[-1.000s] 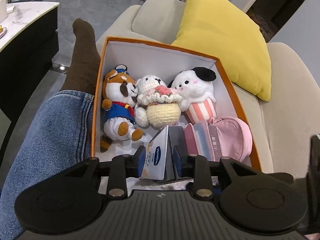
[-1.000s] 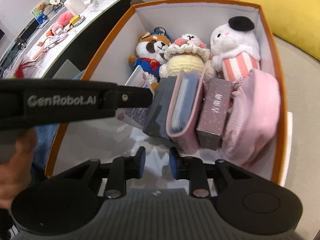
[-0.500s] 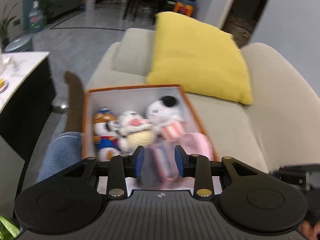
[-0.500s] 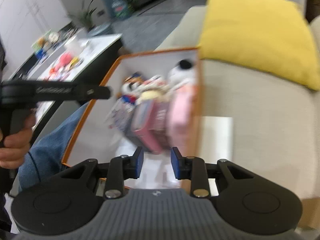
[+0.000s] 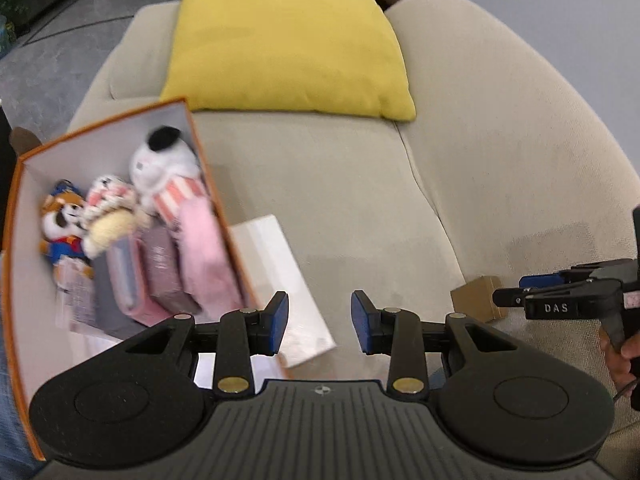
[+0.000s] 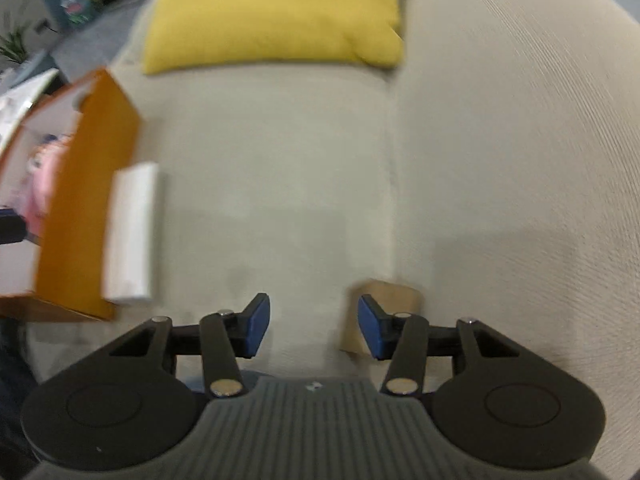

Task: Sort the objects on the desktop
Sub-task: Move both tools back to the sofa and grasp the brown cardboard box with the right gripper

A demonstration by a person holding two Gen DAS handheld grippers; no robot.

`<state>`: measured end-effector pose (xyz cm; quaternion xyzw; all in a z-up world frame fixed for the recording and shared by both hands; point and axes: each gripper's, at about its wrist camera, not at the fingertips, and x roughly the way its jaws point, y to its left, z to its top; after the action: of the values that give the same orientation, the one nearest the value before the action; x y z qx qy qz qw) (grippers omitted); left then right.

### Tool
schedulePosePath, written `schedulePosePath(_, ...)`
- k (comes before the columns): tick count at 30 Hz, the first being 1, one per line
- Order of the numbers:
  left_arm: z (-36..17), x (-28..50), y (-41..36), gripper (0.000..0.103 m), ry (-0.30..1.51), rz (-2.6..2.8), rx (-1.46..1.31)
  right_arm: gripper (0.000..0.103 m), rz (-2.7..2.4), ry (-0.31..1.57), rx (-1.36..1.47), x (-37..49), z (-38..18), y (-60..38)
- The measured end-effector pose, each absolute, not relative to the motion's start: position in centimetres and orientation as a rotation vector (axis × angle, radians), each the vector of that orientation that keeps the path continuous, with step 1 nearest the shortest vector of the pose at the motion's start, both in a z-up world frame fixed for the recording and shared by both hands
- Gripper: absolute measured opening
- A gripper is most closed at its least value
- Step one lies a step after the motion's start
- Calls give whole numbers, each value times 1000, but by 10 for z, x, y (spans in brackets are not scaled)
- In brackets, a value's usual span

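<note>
- Right tool, jaws just widened and empty, nears our small brown cardboard box on the sofa.
- Left tool hangs parted, empty.
- Next: straddle, clamp.

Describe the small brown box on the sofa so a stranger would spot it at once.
Start at the beige sofa with the yellow cushion. On the seat, well right of the orange box, sits a small cardboard box: plain tan, the only loose item there.

Three plush toys, one orange box, perhaps two small cartons.
</note>
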<state>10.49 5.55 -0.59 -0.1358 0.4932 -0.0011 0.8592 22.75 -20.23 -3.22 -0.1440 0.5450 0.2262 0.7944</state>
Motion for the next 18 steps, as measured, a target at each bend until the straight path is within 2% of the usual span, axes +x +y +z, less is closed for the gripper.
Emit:
schedulePosePath(6, -16, 110, 37, 40, 1063, -17, -311, 56, 413, 1241, -382, 246, -59, -207)
schedulePosePath(18, -42, 124, 24, 40, 1146, 34, -251, 55, 336, 1287, -541, 254, -98, -185)
